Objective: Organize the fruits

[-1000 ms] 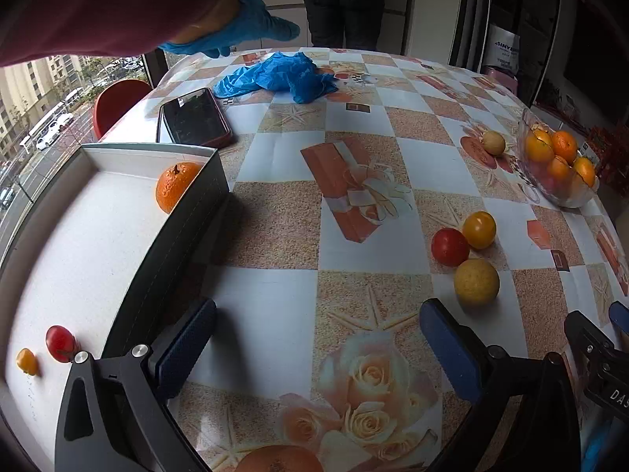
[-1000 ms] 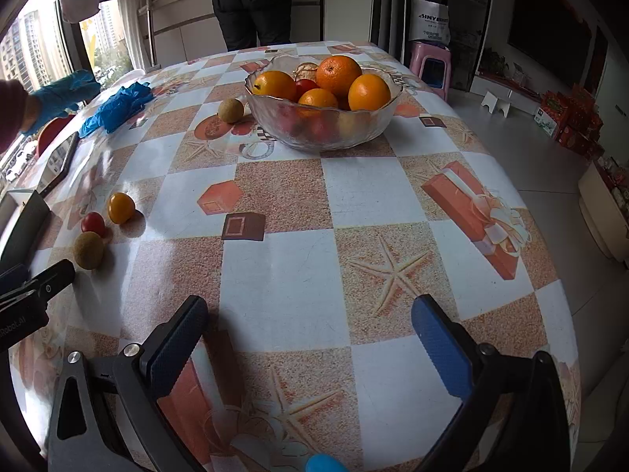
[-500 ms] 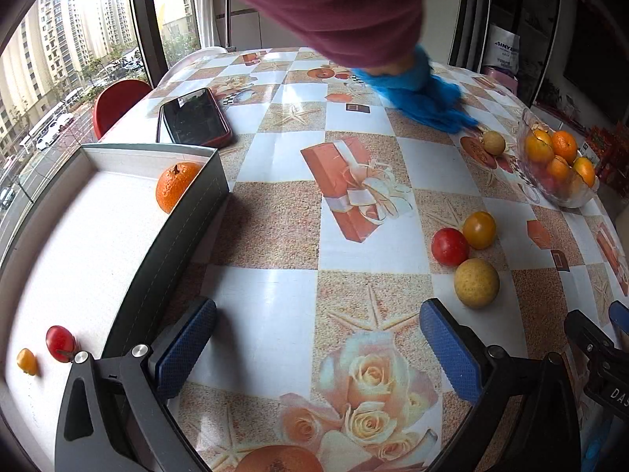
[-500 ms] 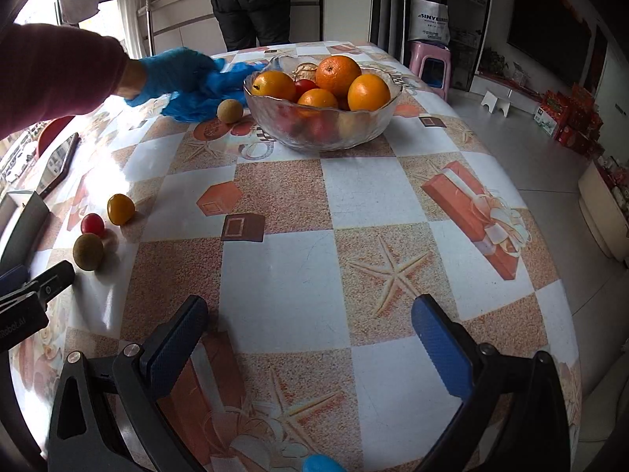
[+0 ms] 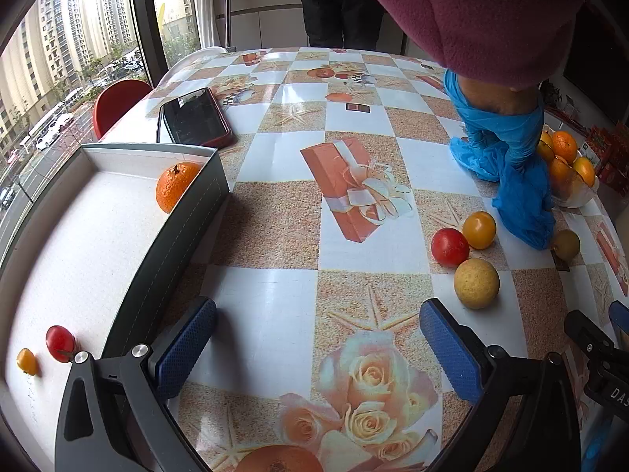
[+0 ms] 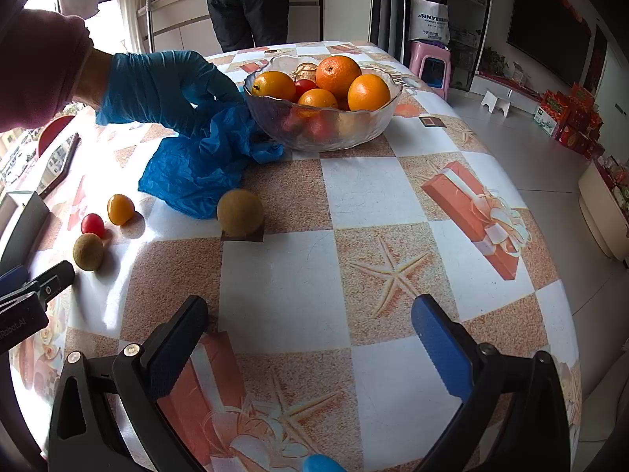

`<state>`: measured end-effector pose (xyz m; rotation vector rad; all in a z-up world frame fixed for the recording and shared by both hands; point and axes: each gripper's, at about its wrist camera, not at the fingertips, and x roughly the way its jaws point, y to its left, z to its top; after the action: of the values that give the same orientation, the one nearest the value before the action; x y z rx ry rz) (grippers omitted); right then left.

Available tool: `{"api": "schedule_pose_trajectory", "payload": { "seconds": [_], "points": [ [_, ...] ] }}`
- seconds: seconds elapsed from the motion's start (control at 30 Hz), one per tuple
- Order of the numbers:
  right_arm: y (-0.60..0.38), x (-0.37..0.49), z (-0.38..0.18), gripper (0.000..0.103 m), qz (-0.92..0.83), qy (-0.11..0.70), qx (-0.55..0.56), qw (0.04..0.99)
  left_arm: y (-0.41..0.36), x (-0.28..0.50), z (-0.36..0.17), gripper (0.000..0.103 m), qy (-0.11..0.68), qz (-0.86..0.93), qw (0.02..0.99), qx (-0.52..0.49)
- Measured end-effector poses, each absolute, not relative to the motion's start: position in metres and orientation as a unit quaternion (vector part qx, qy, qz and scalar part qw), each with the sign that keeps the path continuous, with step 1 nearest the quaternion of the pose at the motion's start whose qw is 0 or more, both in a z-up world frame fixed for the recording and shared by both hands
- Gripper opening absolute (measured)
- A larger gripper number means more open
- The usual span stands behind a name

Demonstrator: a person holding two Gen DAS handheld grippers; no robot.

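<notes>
A glass bowl [image 6: 354,133] holding oranges and red fruit stands at the far side of the table. Loose on the tablecloth lie a red tomato [image 5: 450,246], a yellow tomato [image 5: 479,229], a tan round fruit [image 5: 476,283] and a second tan fruit [image 6: 240,212]. The grey-walled box [image 5: 173,236] at left holds an orange [image 5: 175,185], a red tomato [image 5: 60,343] and a small yellow one [image 5: 26,362]. My left gripper [image 5: 316,346] is open, low over the table beside the box. My right gripper [image 6: 308,350] is open over bare tablecloth.
A person's blue-gloved hand [image 6: 165,86] presses a crumpled blue glove [image 6: 200,169] onto the table beside the bowl. A phone in a red case [image 5: 190,118] lies behind the box. Another person stands at the far table edge [image 6: 247,4]. A red chair [image 5: 118,102] sits at left.
The gloved hand carried the blue glove from the table's far left across to the bowl. The tan fruit by the bowl has rolled nearer. Both grippers stayed put.
</notes>
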<state>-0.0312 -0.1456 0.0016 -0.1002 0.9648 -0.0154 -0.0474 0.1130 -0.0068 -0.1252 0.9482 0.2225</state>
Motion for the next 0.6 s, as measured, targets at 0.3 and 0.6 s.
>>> {"api": "schedule_pose_trajectory", "payload": {
  "seconds": [0.3, 0.6],
  "points": [
    [-0.145, -0.025, 0.002, 0.103, -0.003, 0.465, -0.051, 0.884, 0.113, -0.048, -0.007, 0.103, 0.455, 0.107, 0.882, -0.06],
    [-0.161, -0.03, 0.01, 0.103, 0.034, 0.473, -0.028, 0.88, 0.113, -0.048, -0.007, 0.103, 0.455, 0.107, 0.882, -0.06]
  ]
}}
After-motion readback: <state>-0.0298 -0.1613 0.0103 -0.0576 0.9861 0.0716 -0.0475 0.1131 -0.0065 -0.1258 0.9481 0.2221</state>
